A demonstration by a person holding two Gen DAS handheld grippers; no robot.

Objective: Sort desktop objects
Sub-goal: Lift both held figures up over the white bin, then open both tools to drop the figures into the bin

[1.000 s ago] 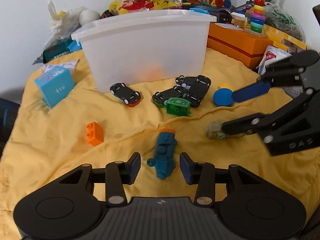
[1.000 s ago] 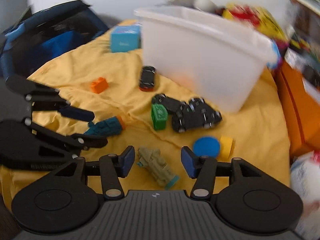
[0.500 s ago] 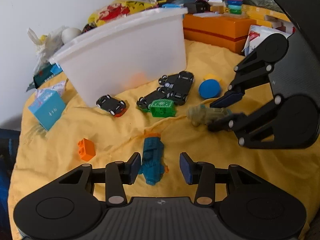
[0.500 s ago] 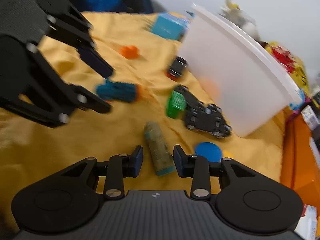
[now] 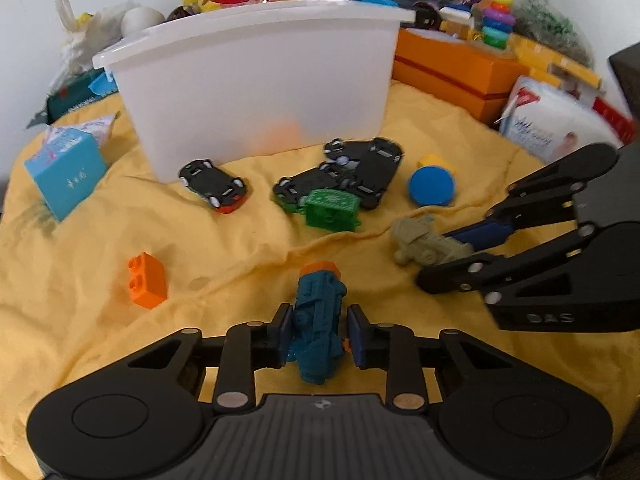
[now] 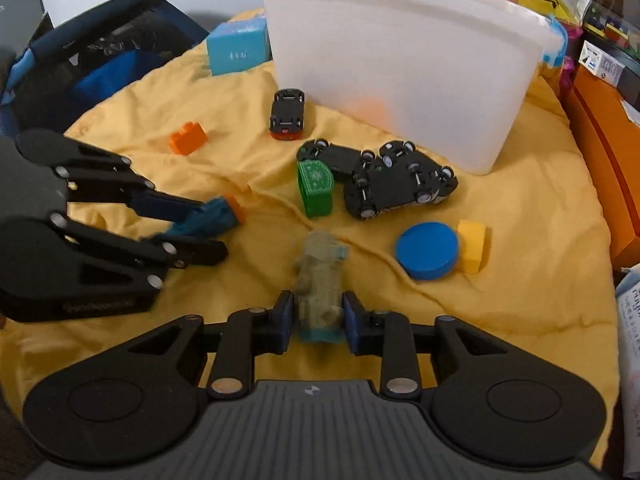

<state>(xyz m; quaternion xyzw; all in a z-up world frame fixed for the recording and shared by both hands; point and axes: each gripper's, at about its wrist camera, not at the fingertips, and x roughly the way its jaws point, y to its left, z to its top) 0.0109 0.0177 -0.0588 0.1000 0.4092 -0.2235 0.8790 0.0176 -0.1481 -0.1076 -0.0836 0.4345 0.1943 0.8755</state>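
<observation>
Both tongs are busy at once here. The left tongs (image 5: 318, 334) have just been closing and now look clamped across the body of the teal toy train (image 5: 318, 330), pads on both flanks, with its orange-capped nose pointing away toward the bin. The right tongs (image 6: 316, 318) have also just been closing and are pinched on the olive toy train (image 6: 320, 280) near its light-blue tail end. Both toys still seem to be down on the yellow cloth (image 5: 240, 252) covering the surface.

Handling-wise, my guess is these are small hard plastic pieces: light, stiff, not fragile, but knobbly and a bit slick. A side-to-side squeeze at mid-body looks right. The olive one is held near one end, so it might pivot when lifted.

The white bin (image 5: 256, 92) sits just behind the loose toys, and something orange shows faintly through its wall.

The left wrist view shows the orange box (image 5: 452, 68) and the ring-stacker toy (image 5: 498, 14) at the back. The right wrist view alone catches the dark blue bag (image 6: 100, 60) off the cloth's edge, and it shows the yellow block (image 6: 472, 246) beside the blue disc (image 6: 427, 250) much more clearly.
</observation>
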